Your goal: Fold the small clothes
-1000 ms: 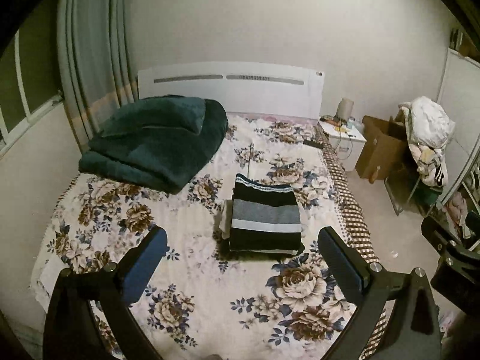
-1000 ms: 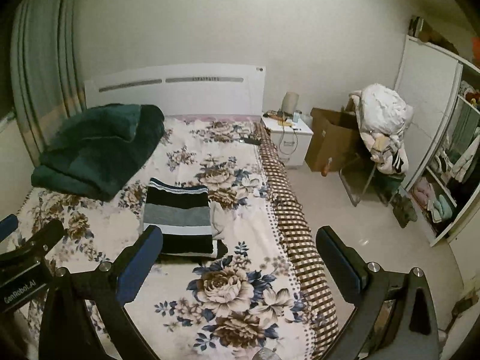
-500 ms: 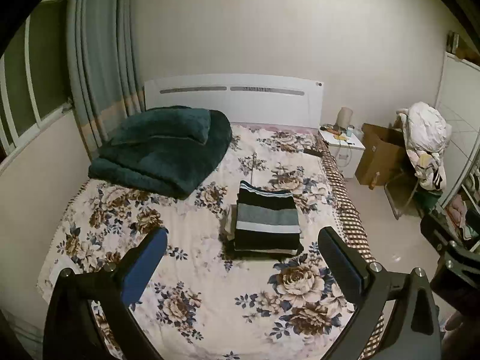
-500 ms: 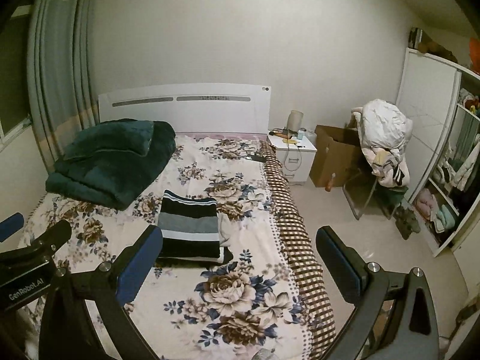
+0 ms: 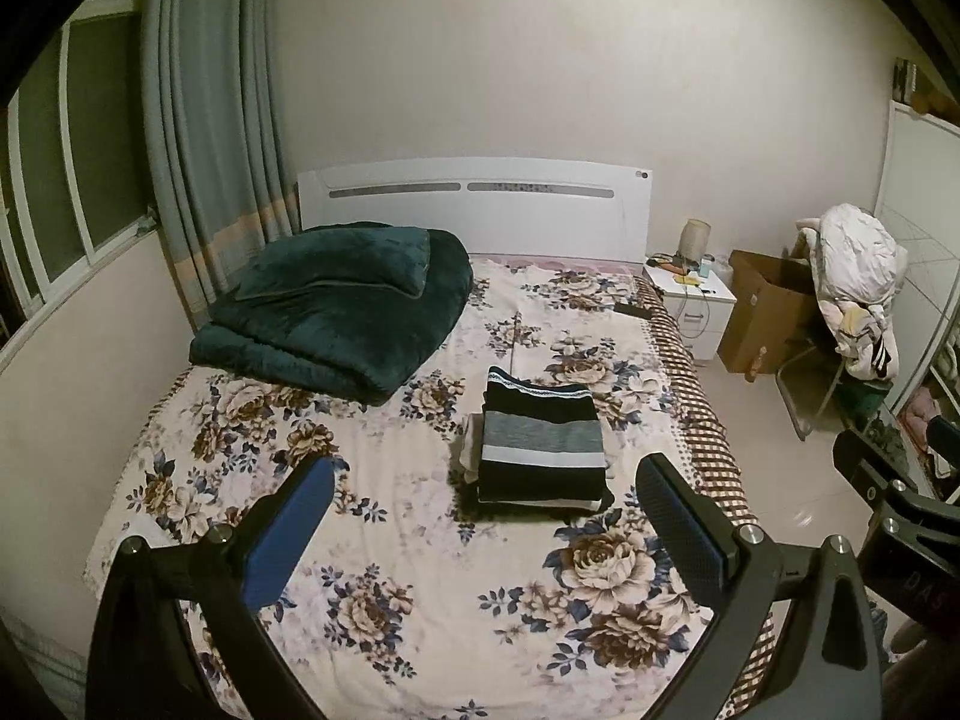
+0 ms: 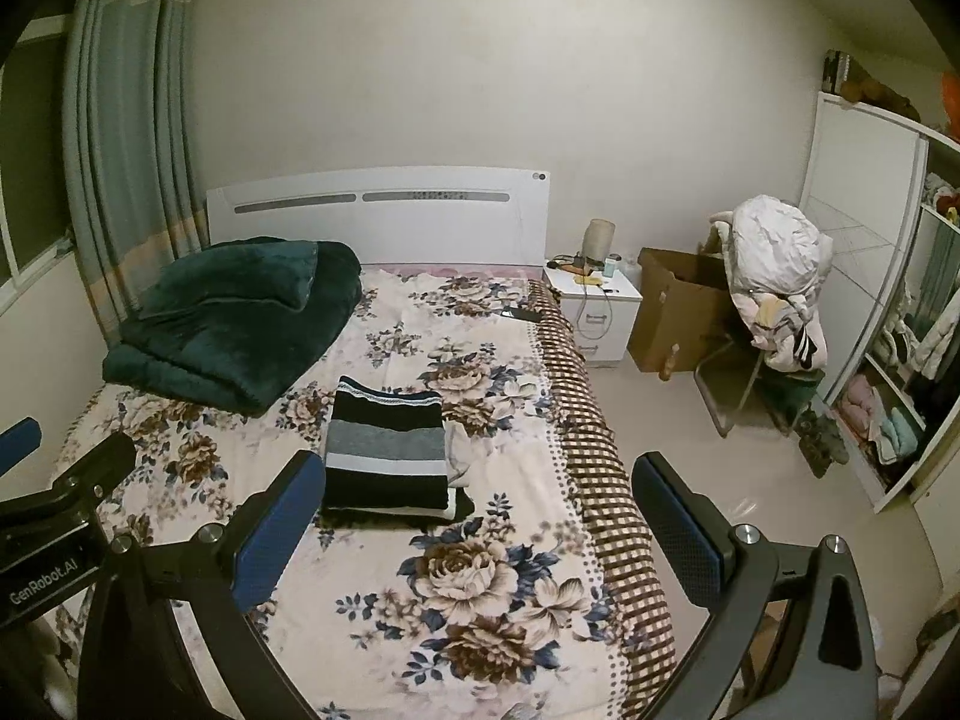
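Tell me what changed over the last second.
Both grippers, left and right, drew back and up from the floral-sheeted bed, so more of the room shows. Nothing was gripped or released; both are open and empty. The folded black-and-grey striped garment and dark green blanket stayed put.

Walls: plain pale cream walls (image 5: 480,60), bare.
Floor: glossy pale tiled floor (image 6: 690,450) to the right of the bed.
Bed: wide bed with a floral cream bedsheet (image 5: 420,540) and a flat white headboard (image 5: 474,204) against the far wall.
Blanket: folded dark green plush blanket (image 5: 336,318) on the bed near the headboard, on the window side.
Window: dark window with white frame (image 5: 54,180) on the left wall, grey-blue pleated curtain (image 5: 210,150) beside it.
Nightstand: small white nightstand (image 6: 594,312) just beside the bed.
Box: open brown cardboard box (image 6: 678,312) near the nightstand.
Wardrobe: tall white open wardrobe (image 6: 870,252) at the right.
Light: dim, yellowish indoor light.
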The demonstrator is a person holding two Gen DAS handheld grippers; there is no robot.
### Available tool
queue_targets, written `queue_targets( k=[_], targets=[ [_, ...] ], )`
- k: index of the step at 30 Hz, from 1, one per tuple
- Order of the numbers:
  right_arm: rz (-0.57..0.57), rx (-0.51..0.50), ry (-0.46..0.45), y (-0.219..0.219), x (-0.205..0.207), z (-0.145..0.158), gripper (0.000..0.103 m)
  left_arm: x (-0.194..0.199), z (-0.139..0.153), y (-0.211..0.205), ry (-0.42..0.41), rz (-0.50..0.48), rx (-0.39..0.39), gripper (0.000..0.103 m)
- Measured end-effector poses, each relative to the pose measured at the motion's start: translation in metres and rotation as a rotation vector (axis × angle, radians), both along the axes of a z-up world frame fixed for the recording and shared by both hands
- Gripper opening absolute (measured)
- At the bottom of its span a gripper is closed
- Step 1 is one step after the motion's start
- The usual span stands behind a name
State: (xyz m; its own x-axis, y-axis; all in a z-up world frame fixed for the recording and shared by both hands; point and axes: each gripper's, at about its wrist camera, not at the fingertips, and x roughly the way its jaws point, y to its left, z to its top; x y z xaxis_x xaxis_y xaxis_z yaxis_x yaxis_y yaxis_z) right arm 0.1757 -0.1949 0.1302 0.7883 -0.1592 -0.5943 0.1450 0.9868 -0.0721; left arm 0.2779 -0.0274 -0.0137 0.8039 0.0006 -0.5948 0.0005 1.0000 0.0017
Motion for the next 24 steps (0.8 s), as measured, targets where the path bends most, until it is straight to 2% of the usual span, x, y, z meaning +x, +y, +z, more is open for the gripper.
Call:
queue_targets(
  k=[13,24],
  targets=[
    [0.006,0.002,-0.002,0.001,-0.005,0.0,0.103,-0.006,0.002,0.001,0.0,-0.002,-0.004,0.103],
    [0.01,0.013,-0.001,0.007,-0.006,0.0,0.103,-0.021,0.015,-0.003,-0.005,0.01,-0.005,0.103]
  ],
)
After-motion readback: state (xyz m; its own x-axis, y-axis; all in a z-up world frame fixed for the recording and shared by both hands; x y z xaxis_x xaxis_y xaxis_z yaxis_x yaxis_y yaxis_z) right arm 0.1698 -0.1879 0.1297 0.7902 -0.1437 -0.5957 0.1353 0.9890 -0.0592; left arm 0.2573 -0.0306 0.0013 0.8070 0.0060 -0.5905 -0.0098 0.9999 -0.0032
